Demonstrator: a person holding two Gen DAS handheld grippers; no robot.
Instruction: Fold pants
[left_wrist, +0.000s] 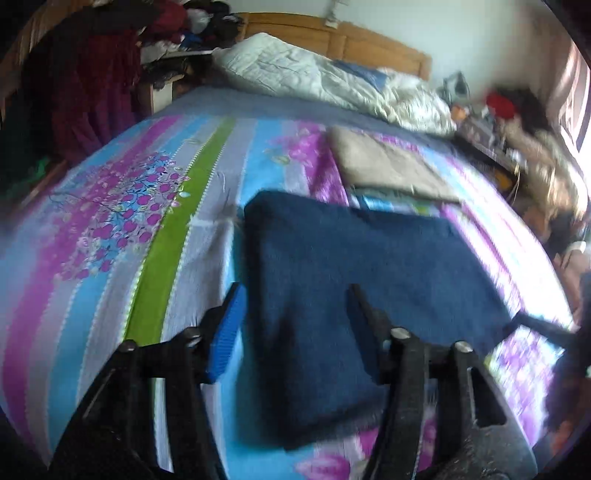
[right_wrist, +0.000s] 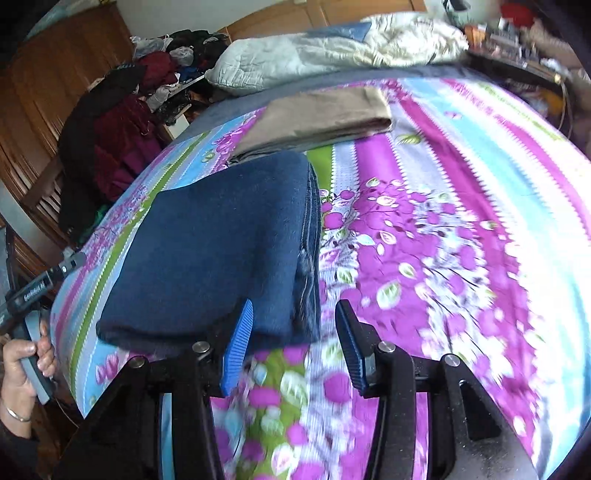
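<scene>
Dark blue pants (left_wrist: 354, 280) lie folded into a thick rectangle on the flowered bedspread (left_wrist: 110, 240). My left gripper (left_wrist: 293, 302) is open above their near left part, its blue left pad beside the fold's left edge, nothing held. In the right wrist view the same pants (right_wrist: 221, 251) show stacked layer edges along their right side. My right gripper (right_wrist: 293, 314) is open at their near right corner, with no cloth between the pads. A hand (right_wrist: 22, 362) holds the other gripper's handle at far left.
A folded tan garment (left_wrist: 388, 162) (right_wrist: 317, 118) lies just beyond the blue pants. A white quilt (left_wrist: 332, 81) is bunched at the wooden headboard (left_wrist: 369, 40). Dark clothes (right_wrist: 122, 140) are piled left of the bed, and a cluttered table (left_wrist: 509, 125) stands to the right.
</scene>
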